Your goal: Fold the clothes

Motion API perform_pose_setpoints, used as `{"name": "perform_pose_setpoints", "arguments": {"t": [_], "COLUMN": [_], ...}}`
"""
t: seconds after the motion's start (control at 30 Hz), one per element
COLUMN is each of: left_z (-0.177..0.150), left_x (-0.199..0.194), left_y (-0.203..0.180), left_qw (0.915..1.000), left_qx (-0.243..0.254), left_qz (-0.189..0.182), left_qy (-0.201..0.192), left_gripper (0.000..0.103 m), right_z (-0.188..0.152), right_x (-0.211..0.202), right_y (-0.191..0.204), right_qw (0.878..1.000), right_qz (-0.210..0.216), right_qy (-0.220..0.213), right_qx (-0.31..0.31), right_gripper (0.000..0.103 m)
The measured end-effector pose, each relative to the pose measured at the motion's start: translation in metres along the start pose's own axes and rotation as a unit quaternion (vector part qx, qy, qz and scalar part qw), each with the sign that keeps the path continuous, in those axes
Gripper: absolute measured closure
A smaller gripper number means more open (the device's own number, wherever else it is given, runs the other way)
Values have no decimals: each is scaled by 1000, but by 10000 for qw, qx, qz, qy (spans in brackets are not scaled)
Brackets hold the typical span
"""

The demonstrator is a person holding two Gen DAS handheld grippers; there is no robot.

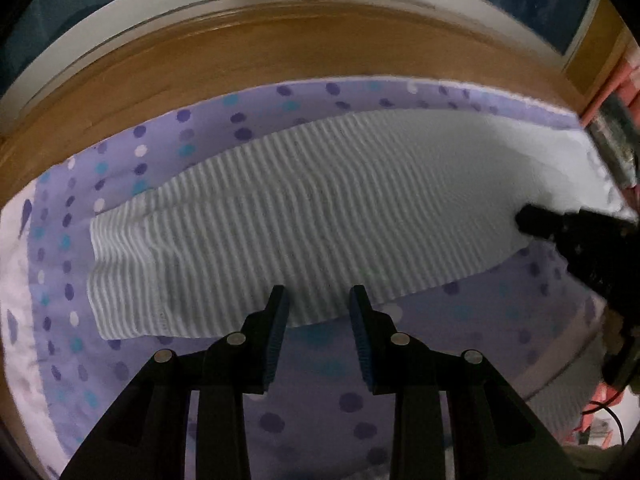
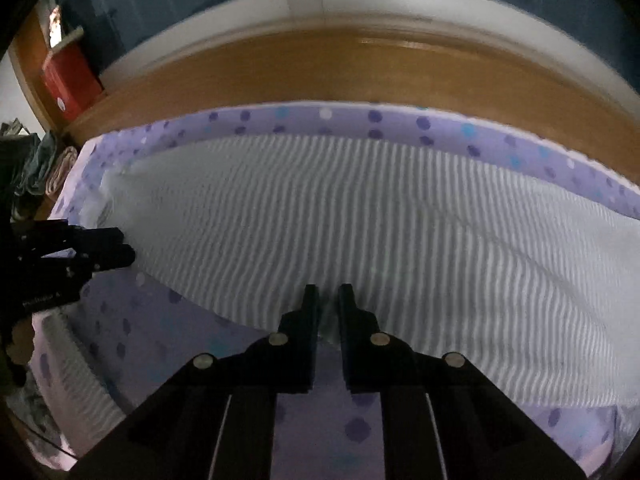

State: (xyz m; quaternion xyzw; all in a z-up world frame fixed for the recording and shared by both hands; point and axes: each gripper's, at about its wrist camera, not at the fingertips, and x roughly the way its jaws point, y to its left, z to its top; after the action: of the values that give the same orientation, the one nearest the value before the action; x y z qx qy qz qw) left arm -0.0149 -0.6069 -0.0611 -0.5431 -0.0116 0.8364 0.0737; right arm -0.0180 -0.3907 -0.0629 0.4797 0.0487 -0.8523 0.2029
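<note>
A purple sheet [image 1: 304,364] with dark, teal and white dots covers the surface, which looks like a bed; its far edge meets a brown wooden floor [image 1: 280,52], and beyond that runs a pale baseboard under dark glass. In the right wrist view a red box [image 2: 70,80] stands at the far left on the floor, with bundled dark cloth below it, too blurred to name. A grey-and-white striped garment [image 1: 304,220] lies flat across the sheet, its length running left to right, a sleeve showing at its left end in the left wrist view. The left gripper [image 1: 319,300] hangs over the near hem of the garment with its jaws spread apart and nothing between them. The right gripper [image 2: 328,300] has its jaws drawn nearly together at the garment's near edge, with a fold of striped cloth pinched between the pads. Each gripper shows at the edge of the other's view, beside the garment's near edge.
</note>
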Motion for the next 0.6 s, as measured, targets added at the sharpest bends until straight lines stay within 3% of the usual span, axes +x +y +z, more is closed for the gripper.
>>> {"name": "perform_pose_setpoints", "arguments": {"t": [0.23, 0.3, 0.4, 0.6], "left_z": [-25, -36, -51, -73], "left_x": [-11, -20, -38, -73], "left_y": [21, 30, 42, 55], "left_qw": [9999, 9998, 9993, 9984], "left_qx": [-139, -219, -332, -305], "left_qz": [-40, -40, -60, -301], "left_qy": [9, -17, -131, -374], "left_gripper": [72, 72, 72, 72], "right_z": [-16, -22, -30, -46], "right_x": [-21, -33, -51, -64], "right_y": [8, 16, 34, 71], "right_qw": [9989, 9987, 9982, 9970], "right_qz": [310, 422, 584, 745], "right_qy": [334, 274, 166, 192], "right_qx": [79, 71, -25, -128], "right_gripper": [91, 86, 70, 67]}}
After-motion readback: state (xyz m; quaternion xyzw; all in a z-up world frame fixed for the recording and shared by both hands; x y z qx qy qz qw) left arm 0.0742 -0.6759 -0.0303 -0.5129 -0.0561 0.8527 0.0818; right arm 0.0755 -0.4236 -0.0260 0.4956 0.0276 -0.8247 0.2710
